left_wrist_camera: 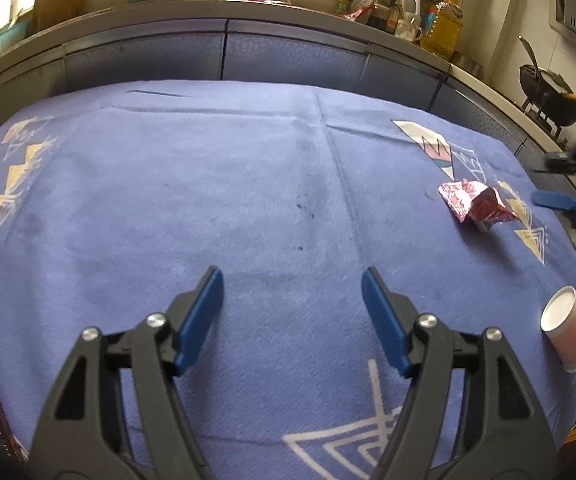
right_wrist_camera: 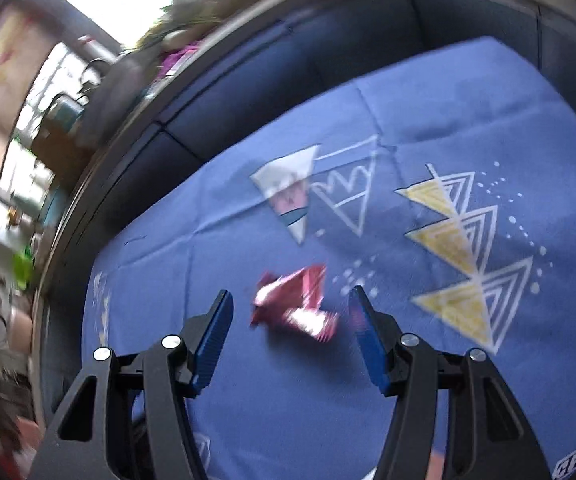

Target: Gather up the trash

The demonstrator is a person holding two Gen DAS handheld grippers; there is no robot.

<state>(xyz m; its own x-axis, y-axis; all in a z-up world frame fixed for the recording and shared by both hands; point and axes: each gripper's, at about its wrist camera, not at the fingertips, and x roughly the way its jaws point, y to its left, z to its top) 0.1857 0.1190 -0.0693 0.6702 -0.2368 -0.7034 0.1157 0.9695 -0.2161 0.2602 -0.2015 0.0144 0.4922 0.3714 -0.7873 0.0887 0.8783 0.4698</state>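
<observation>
We read the step in hand as the approach to the first piece of trash: nothing is gripped yet. Working left to right through the left wrist view, a dark flat object, partly cut off, lies at the far left edge; we cannot tell what it is. The left gripper (left_wrist_camera: 292, 292) fills the lower centre, its blue-padded jaws spread apart over bare blue tablecloth with white and yellow triangle print (left_wrist_camera: 207, 184), nothing between them. At right of centre lies the crumpled red and white foil wrapper (left_wrist_camera: 474, 206), and lower right, near the cloth's edge, a pink paper cup with a white inside, tipped on its side (left_wrist_camera: 574, 326). At the right edge one blue pad of the right gripper shows just beside the wrapper. In the right wrist view, which is motion-blurred, the right gripper (right_wrist_camera: 291, 312) sits lower centre with jaws apart and the wrapper (right_wrist_camera: 294, 308) lying on the cloth between them, slightly ahead; the pads do not appear to press on it. Judgement: the next move calls for the right gripper to settle lower around the wrapper, centre it, then close; the foil is light and may skid or spring out if pinched at a corner. Count: trash pieces visible, two (one wrapper, one cup); grippers, two; tablecloth, one. No bin or bag shows in either view.
</observation>
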